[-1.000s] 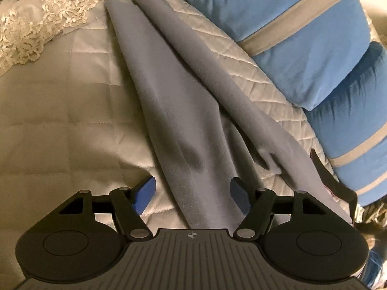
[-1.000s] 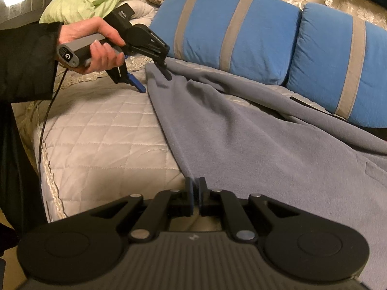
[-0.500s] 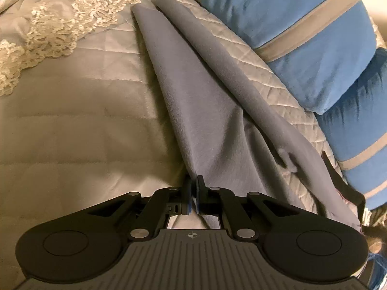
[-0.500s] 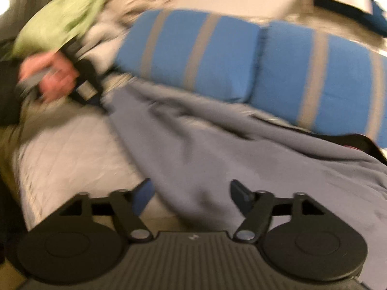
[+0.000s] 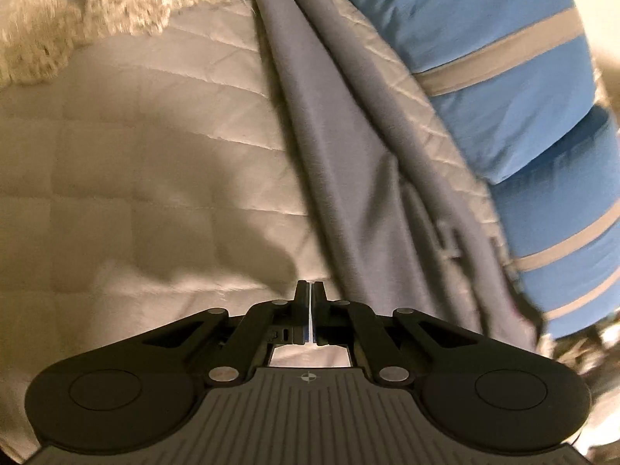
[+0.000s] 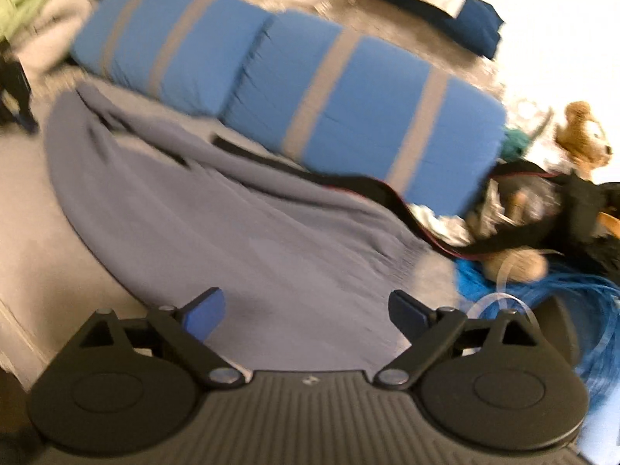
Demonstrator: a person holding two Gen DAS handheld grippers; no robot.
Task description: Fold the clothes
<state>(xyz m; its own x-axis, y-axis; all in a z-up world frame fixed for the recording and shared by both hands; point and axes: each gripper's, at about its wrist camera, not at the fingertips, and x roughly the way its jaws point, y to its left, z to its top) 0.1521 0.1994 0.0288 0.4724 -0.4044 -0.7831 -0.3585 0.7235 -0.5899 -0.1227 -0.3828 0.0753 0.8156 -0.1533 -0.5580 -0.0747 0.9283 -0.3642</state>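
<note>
**Left tongs clenched, right tongs released over the grey garment**

The grey garment (image 5: 348,155) lies stretched along the bed (image 5: 135,174), running away in two long narrow folds beside the blue striped cushions (image 5: 484,58). The left tongs (image 5: 312,290) are clenched tight at its near edge. The cloth passes just to their right, though, and I can't tell from this angle whether any hem is actually pinched. That's the first risk: if they closed on nothing, a pull would leave that side where it lies and the fold would come out lopsided.

On the other side, the right tongs (image 6: 306,302) are released. Their jaws have just been opening, and the garment lies below the gap with neither pad pressing on it. The view is badly smeared.

The second risk is the clutter at that end: a black strap (image 6: 387,190) lying along the garment's far edge, blue cords (image 6: 542,294) and a plush toy (image 6: 585,139). A hasty grab there could catch the strap with the cloth and drag it into the fold.

As for containers, I can make out no basket, box or drawer, so nothing is held in anything. The garment rests straight on the quilt.
</note>
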